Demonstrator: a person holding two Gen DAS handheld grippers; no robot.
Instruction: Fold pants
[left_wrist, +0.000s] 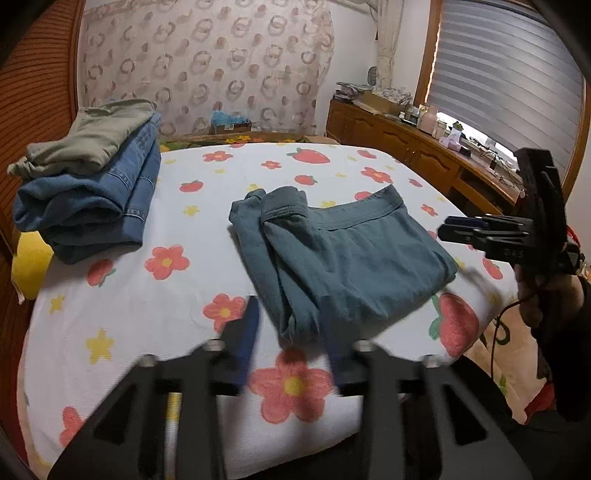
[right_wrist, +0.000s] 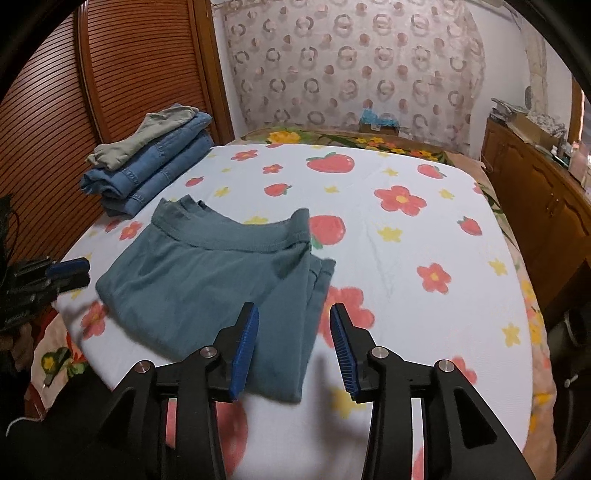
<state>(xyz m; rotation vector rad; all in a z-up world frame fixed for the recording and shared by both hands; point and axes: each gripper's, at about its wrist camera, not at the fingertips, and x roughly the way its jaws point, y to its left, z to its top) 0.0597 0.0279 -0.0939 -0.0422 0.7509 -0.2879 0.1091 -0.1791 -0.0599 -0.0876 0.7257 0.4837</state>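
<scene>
Teal pants lie folded on the flower-and-strawberry sheet, waistband toward the far side. They also show in the right wrist view. My left gripper is open, its blue-padded fingers just above the near corner of the pants, holding nothing. My right gripper is open and empty, hovering over the near edge of the pants. From the left wrist view the right gripper shows at the right edge of the bed; from the right wrist view the left gripper shows at the left.
A stack of folded blue jeans with a grey-green garment on top sits at the far left of the bed. A wooden dresser with clutter stands on the right. A slatted wooden panel is on the left.
</scene>
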